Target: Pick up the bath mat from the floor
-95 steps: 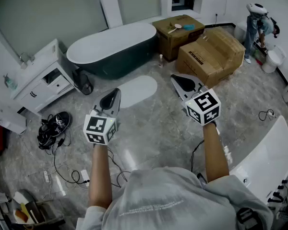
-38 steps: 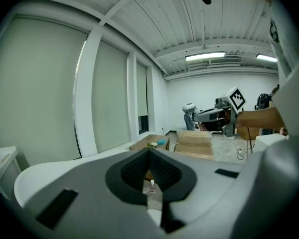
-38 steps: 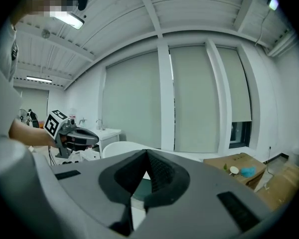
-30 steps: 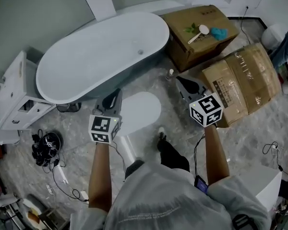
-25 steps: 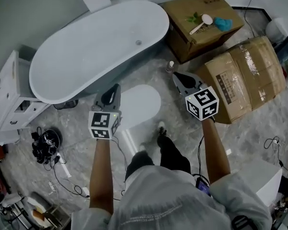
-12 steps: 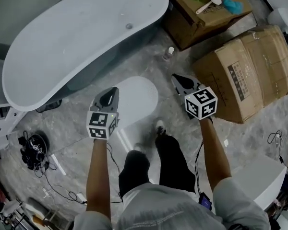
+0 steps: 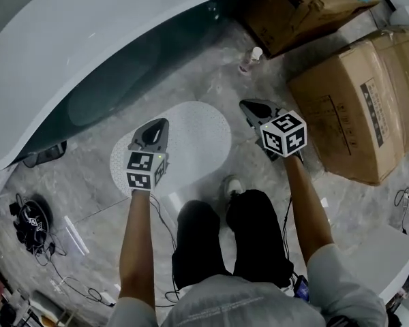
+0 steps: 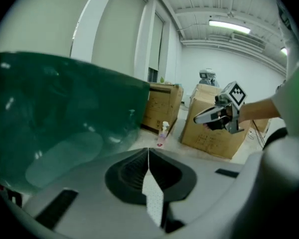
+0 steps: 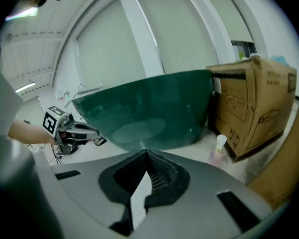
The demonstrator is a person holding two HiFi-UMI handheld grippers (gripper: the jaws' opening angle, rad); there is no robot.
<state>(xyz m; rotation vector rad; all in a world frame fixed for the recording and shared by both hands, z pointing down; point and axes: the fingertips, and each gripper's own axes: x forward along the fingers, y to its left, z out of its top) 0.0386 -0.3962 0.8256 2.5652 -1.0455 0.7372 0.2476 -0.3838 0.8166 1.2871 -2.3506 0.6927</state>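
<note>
The bath mat (image 7: 194, 145) is a white oval lying flat on the grey marbled floor beside the bathtub (image 7: 88, 39). My left gripper (image 7: 162, 123) hovers over the mat's left half, jaws shut with nothing in them. My right gripper (image 7: 247, 105) hangs just past the mat's right edge, also shut and empty. In the left gripper view the shut jaws (image 8: 148, 151) face the tub's dark green wall (image 8: 65, 113), with the right gripper (image 8: 196, 121) at the right. The right gripper view shows the shut jaws (image 9: 145, 153) and the left gripper (image 9: 101, 141) at the left.
Two cardboard boxes (image 7: 354, 107) (image 7: 300, 5) stand to the right and behind. A small bottle (image 7: 249, 60) stands on the floor between tub and boxes. The person's shoe (image 7: 232, 184) touches the mat's near edge. Cables and a black bundle (image 7: 31, 218) lie at the left.
The view has closed in on the mat and tub. Both grippers have come forward and now sit over the mat and beside it. Their jaws stayed shut.
</note>
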